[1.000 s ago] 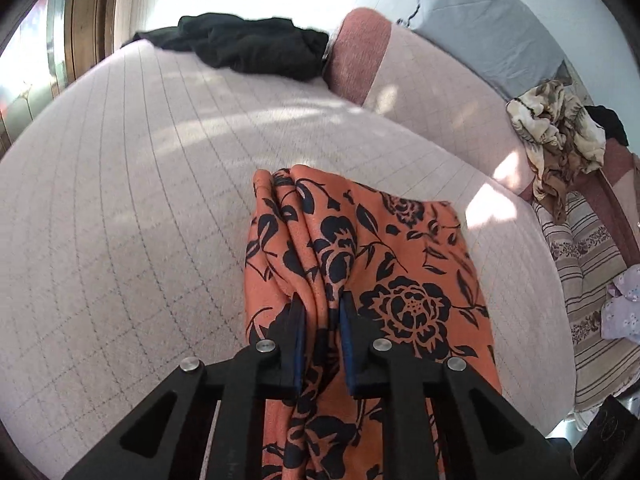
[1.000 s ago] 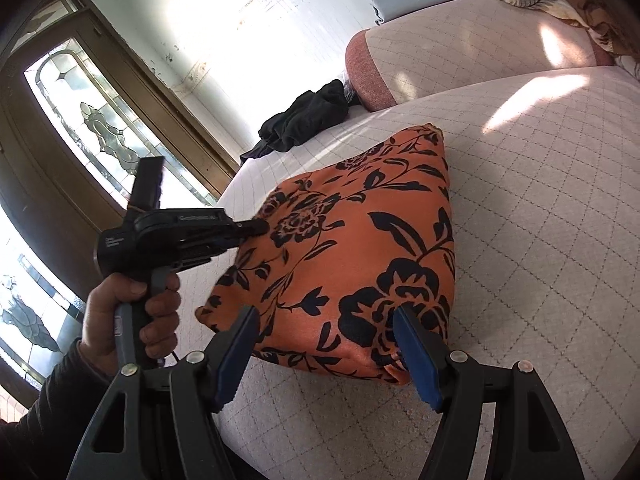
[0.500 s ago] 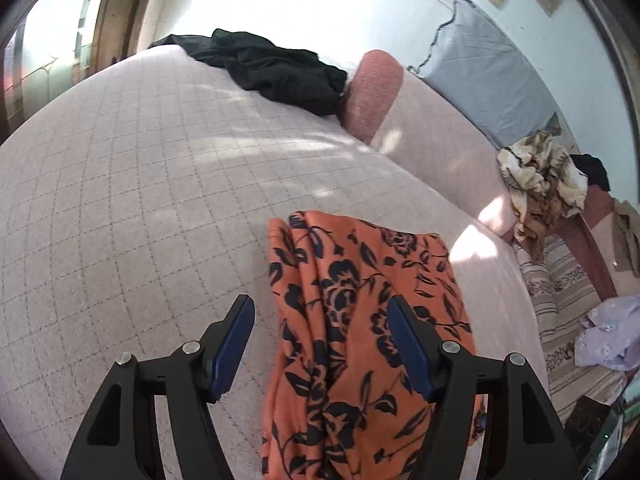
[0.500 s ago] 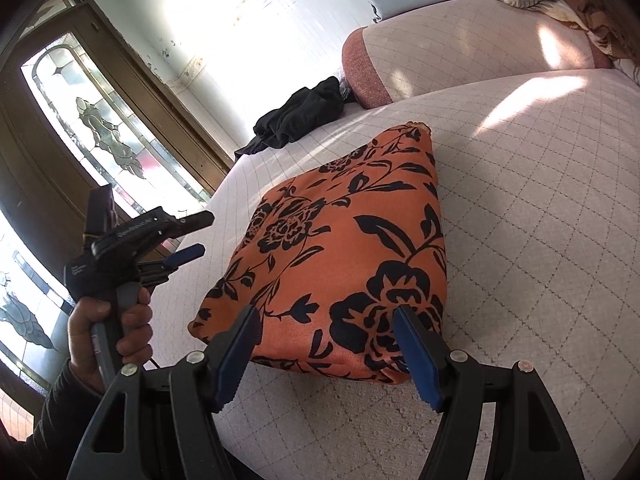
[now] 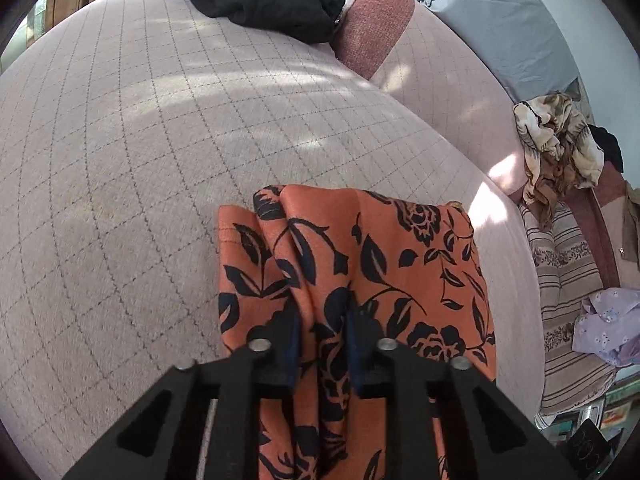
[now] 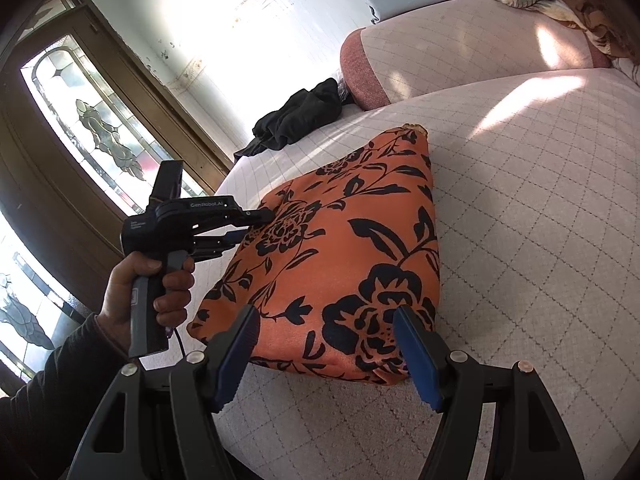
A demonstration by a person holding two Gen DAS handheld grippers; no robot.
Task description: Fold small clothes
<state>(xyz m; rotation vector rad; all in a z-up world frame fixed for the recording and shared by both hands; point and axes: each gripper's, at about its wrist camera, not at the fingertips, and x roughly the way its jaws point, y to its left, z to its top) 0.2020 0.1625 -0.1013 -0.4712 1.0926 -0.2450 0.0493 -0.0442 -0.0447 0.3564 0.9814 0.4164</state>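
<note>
An orange cloth with black flowers (image 5: 400, 264) lies folded on the pale quilted bed (image 5: 120, 160). My left gripper (image 5: 322, 332) is closing its jaws on a raised ridge of this cloth, and the pads pinch it. In the right wrist view a hand (image 6: 160, 280) holds that left gripper (image 6: 256, 224) at the left edge of the orange cloth (image 6: 352, 248). My right gripper (image 6: 326, 348) stands open just above the cloth's near edge, with nothing pressed between its blue pads.
A black garment (image 5: 260, 0) lies at the bed's far end beside a pink bolster (image 5: 376, 28). A beige patterned cloth (image 5: 556, 148) and a lilac garment (image 5: 608, 324) lie to the right. A glass door (image 6: 80, 120) stands on the left.
The left gripper let go of the cloth and drew back with its jaws wide, then came down again and closed on a ridge of it. The right gripper kept still.
</note>
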